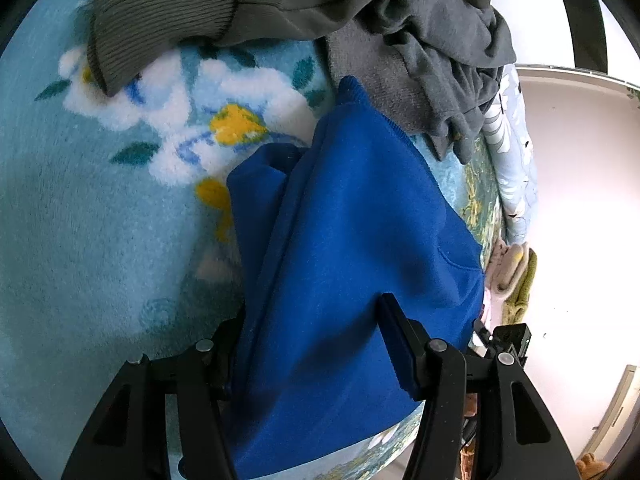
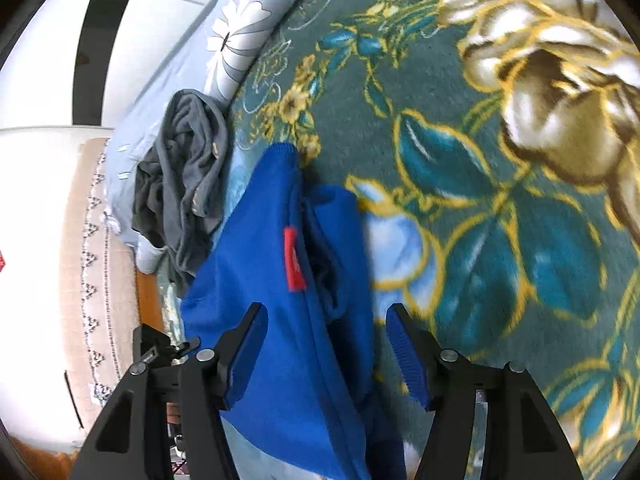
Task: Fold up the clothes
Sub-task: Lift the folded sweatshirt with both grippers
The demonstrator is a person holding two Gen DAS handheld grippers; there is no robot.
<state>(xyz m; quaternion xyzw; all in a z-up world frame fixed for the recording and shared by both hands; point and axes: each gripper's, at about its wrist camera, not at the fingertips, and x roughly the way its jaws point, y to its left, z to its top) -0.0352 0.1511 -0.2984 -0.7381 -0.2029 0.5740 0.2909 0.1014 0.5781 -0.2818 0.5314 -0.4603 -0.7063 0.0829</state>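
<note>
A bright blue garment (image 1: 352, 240) lies bunched on a floral plush blanket (image 1: 80, 220). My left gripper (image 1: 308, 328) has its jaws spread wide, with the blue cloth draped between and over them; the left finger is mostly hidden under the cloth. In the right wrist view the same blue garment (image 2: 272, 280), with a red label (image 2: 294, 258), runs between the spread fingers of my right gripper (image 2: 326, 324). The cloth lies against the left finger (image 2: 244, 344); the right finger (image 2: 408, 352) stands apart from it.
An olive garment with a ribbed cuff (image 1: 160, 12) and a crumpled grey garment (image 1: 440, 60) lie beyond the blue one. The grey one also shows in the right wrist view (image 2: 184, 188). A pale floral quilt (image 2: 236, 36) edges the blanket. Beige and olive items (image 1: 516, 276) lie at the bed's edge.
</note>
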